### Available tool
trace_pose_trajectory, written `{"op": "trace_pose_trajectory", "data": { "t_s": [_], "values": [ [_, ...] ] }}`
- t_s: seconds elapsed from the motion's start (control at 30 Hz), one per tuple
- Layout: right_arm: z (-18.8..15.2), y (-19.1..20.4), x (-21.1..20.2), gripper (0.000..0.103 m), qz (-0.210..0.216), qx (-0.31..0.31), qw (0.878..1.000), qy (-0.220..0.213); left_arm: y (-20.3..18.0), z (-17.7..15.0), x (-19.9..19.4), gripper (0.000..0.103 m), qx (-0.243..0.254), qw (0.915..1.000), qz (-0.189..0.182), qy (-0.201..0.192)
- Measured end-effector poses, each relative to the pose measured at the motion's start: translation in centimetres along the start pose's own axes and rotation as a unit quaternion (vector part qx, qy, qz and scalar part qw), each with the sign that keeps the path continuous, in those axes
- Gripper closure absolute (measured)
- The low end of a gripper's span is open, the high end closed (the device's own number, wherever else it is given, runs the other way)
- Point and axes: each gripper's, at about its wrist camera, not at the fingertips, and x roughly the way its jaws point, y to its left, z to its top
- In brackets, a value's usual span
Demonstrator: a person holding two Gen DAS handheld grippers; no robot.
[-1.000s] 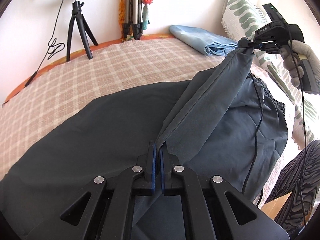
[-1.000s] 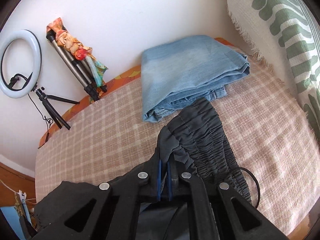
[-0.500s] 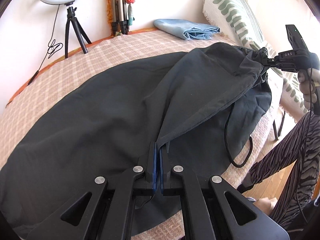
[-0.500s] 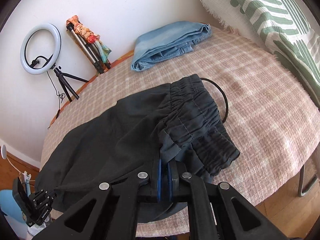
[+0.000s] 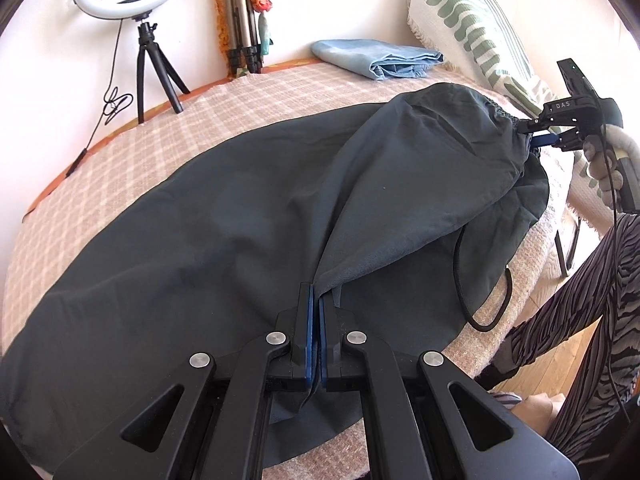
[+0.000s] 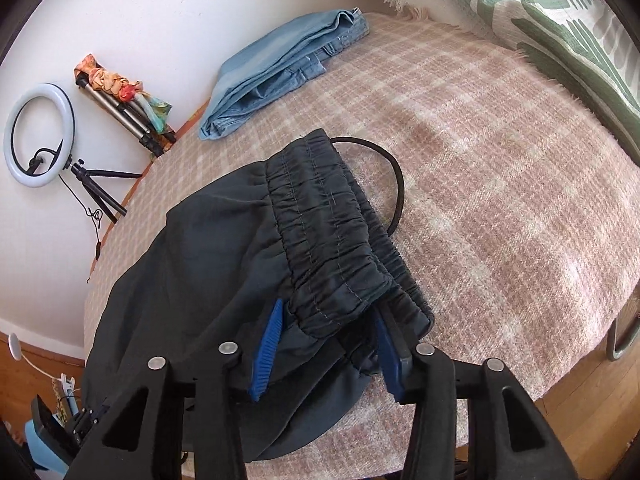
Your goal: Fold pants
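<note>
1. The dark pants (image 5: 248, 216) lie spread over the checked pink blanket (image 6: 500, 184) on the bed, one half folded across the other.
2. The left tongs (image 5: 315, 300) are clamped together on the leg-end fabric at the near edge.
3. The right tongs (image 6: 328, 344) are opening, blue pads apart on either side of the elastic waistband (image 6: 324, 232), which rests on the blanket.
4. Folded blue jeans (image 6: 280, 68) sit well apart, near the wall.
</note>
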Motion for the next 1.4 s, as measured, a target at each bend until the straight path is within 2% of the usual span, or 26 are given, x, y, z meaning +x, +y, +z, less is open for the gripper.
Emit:
{"op": "trace_pose_trajectory", "data": {
  "t_s": [0.1, 0.2, 0.23, 0.4, 0.53, 0.63, 0.7, 0.77, 0.87, 0.9, 1.0, 1.07, 1.13, 1.17, 1.27, 1.4],
  "values": [
    [0.2, 0.3, 0.0, 0.078, -0.003, 0.002, 1.0, -0.006, -0.1, -0.1, 0.0, 0.102, 0.002, 1.0, -0.001, 0.001],
    [0.0, 0.8, -2.0, 0.084, 0.002, -0.01, 1.0, -0.013, -0.2, -0.3, -0.6, 0.102, 0.008, 1.0, -0.003, -0.003],
    [-0.1, 1.0, -3.0, 0.091, 0.008, -0.016, 1.0, -0.014, -0.2, -0.4, -0.8, 0.102, 0.01, 0.9999, -0.004, -0.004],
    [-1.4, 1.1, -5.8, 0.091, -0.013, -0.059, 0.998, -0.01, -0.1, -1.1, -1.9, 0.102, -0.002, 0.9998, -0.022, -0.003],
    [-2.3, -0.3, -4.7, 0.092, -0.033, -0.065, 0.997, 0.018, -1.4, -2.2, -1.7, 0.102, 0.013, 0.9994, -0.03, 0.015],
    [-2.1, -1.8, -3.5, 0.092, -0.052, -0.06, 0.997, 0.02, -2.4, -2.8, -1.1, 0.102, 0.022, 0.9982, -0.046, 0.033],
    [-2.2, -2.5, -2.2, 0.092, -0.057, -0.059, 0.996, 0.039, -3.3, -3.2, -0.8, 0.102, 0.041, 0.9974, -0.041, 0.042],
    [-2.6, -2.7, -1.7, 0.086, -0.052, -0.063, 0.995, 0.049, -3.3, -3.4, -0.6, 0.102, 0.042, 0.997, -0.042, 0.05],
    [-2.6, -2.1, -2.6, 0.072, -0.046, -0.093, 0.993, 0.052, -2.4, -3.5, -0.7, 0.102, 0.022, 0.9962, -0.06, 0.059],
    [-2.4, -2.0, -3.4, 0.063, -0.043, -0.1, 0.993, 0.044, -2.2, -3.6, -1.0, 0.102, 0.018, 0.9961, -0.062, 0.06],
    [-1.4, -1.8, -5.6, 0.058, -0.021, -0.123, 0.992, 0.026, -1.4, -3.4, -2.0, 0.102, 0.002, 0.9956, -0.063, 0.069],
    [-0.4, -1.8, -6.9, 0.056, -0.019, -0.138, 0.99, 0.002, -1.1, -2.8, -3.1, 0.099, 0.005, 0.9964, -0.055, 0.065],
    [1.1, -2.0, -7.2, 0.039, -0.016, -0.143, 0.989, -0.022, -0.9, -1.9, -3.8, 0.095, 0.01, 0.9983, -0.025, 0.051],
    [2.0, -2.2, -7.0, 0.034, -0.008, -0.142, 0.989, -0.034, -0.7, -1.2, -4.1, 0.094, 0.009, 0.9991, -0.009, 0.041],
    [4.9, -2.6, -4.6, 0.034, -0.01, -0.139, 0.989, -0.047, 0.0, 0.9, -4.4, 0.094, -0.03, 0.9992, -0.025, 0.012],
    [7.5, -2.7, -0.1, 0.034, 0.046, -0.139, 0.989, -0.021, -0.9, 3.3, -3.0, 0.094, -0.023, 0.9995, -0.017, -0.015]
  ]
}}
